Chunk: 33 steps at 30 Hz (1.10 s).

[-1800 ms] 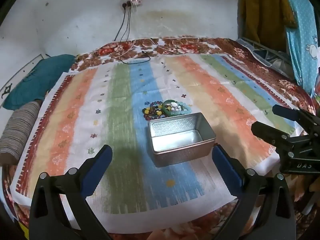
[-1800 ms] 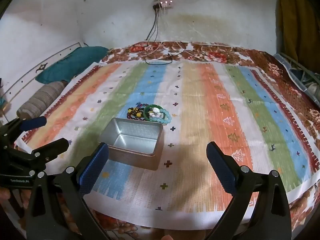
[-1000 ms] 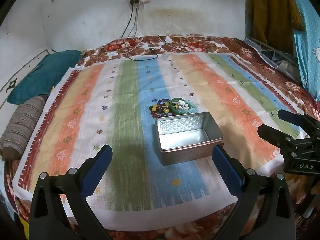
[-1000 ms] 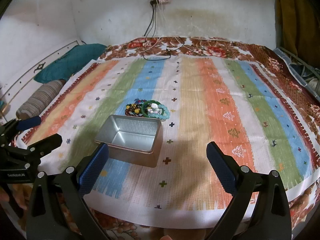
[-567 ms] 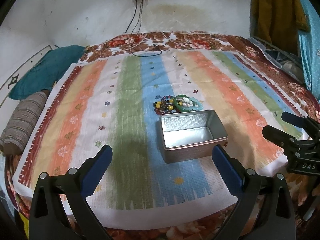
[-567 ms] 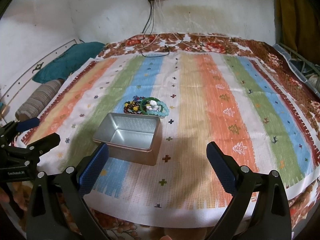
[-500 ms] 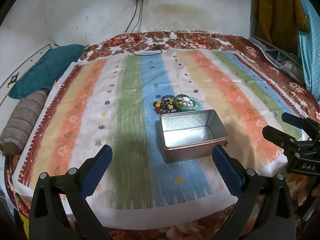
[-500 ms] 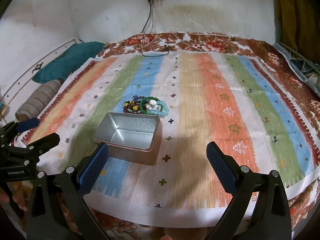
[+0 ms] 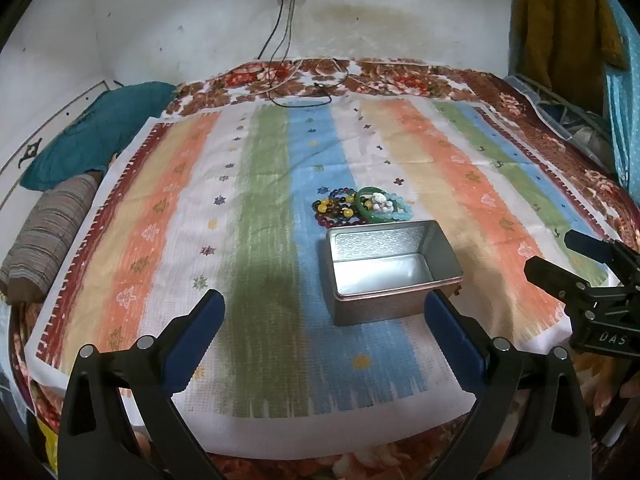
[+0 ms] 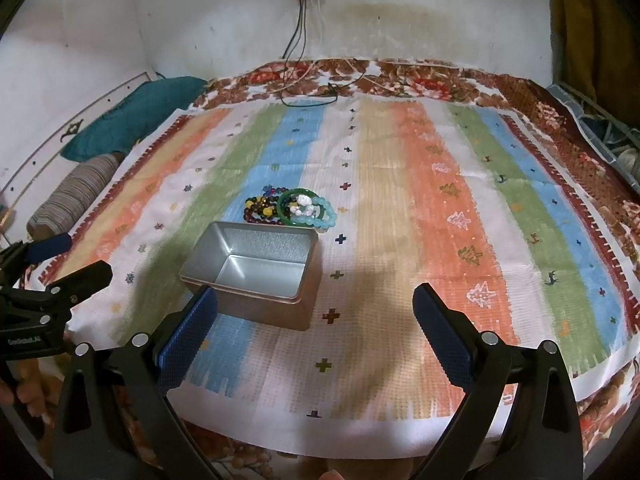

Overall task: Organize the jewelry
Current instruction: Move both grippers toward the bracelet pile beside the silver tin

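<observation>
An open, empty metal tin stands on the striped cloth. Just beyond its far edge lies a small heap of bead bracelets with a green bangle, a pale blue bead bracelet and a white piece on top. My left gripper is open near the cloth's front edge, the tin just ahead and slightly right. My right gripper is open too, with the tin by its left finger. Each gripper shows at the other view's side edge.
The cloth covers a floral bedspread. A teal pillow and a striped bolster lie at the left edge. Cables hang from a wall socket at the back. Clothes hang at the right.
Both views have shifted slightly: the tin and the jewelry heap now sit a little farther right in the left view and a little lower in the right. Both grippers stay open.
</observation>
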Tool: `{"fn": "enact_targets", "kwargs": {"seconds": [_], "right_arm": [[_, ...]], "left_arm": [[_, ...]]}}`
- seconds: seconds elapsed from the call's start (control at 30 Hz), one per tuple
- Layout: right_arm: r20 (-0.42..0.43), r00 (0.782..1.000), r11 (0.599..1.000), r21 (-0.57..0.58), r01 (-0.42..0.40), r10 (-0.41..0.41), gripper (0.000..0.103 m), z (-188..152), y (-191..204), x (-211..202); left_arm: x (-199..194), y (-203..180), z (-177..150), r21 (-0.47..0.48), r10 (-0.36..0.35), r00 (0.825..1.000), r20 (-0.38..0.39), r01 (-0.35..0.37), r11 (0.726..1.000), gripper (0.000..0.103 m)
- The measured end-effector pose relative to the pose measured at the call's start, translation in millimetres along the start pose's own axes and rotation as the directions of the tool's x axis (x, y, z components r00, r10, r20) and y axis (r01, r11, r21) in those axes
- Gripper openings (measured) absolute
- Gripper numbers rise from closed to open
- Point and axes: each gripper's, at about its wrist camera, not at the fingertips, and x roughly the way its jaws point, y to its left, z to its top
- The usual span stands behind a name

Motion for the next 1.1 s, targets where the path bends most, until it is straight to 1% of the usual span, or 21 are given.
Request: {"fn": "enact_targets", "kwargs": {"seconds": [0.27, 0.4, 0.53, 0.63, 0.77, 0.83, 0.93, 1.1], "right_arm": [[-0.033, 0.999, 1.0, 0.013, -0.002, 0.002, 0.099, 10.9, -3.4, 11.8], [-0.034, 0.999, 1.0, 0.007, 0.007, -0.007, 0.099, 18.9, -3.7, 16.1], [-0.052, 0.999, 1.0, -0.005, 0.007, -0.007, 0.099, 25.2, -4.1, 22.3], [-0.064, 0.998, 1.0, -0.012, 0.0, -0.001, 0.099, 31.8, -3.2, 28.1], [-0.069, 0.998, 1.0, -0.011, -0.001, 0.0, 0.099, 40.7, -3.7, 33.5], [-0.074, 0.997, 1.0, -0.015, 0.0, -0.001, 0.099, 44.0, -4.1, 36.8], [-0.086, 0.996, 1.0, -0.008, -0.008, 0.007, 0.099, 50.1, -5.0, 43.1], [-0.101, 0.995, 1.0, -0.003, -0.001, 0.0, 0.099, 60.9, -7.2, 54.7]], "left_arm": [[6.5, 3.5, 7.3, -0.02, 0.014, 1.0, -0.014, -0.014, 1.0, 0.097], [11.4, 8.8, 19.0, -0.05, 0.009, 0.999, -0.032, -0.011, 0.999, 0.097], [18.5, 13.8, 29.8, -0.072, 0.004, 0.998, -0.055, -0.008, 0.997, 0.097], [24.7, 19.1, 36.2, -0.094, 0.02, 0.998, -0.063, -0.026, 0.995, 0.097], [35.3, 22.3, 48.0, -0.099, 0.025, 0.997, -0.079, -0.033, 0.995, 0.097], [38.9, 22.9, 51.9, -0.106, 0.013, 0.996, -0.086, -0.022, 0.994, 0.097], [43.3, 21.9, 59.1, -0.11, -0.034, 0.996, -0.081, 0.025, 0.994, 0.097], [53.4, 20.7, 70.3, -0.107, -0.031, 0.996, -0.083, 0.022, 0.994, 0.097]]}}
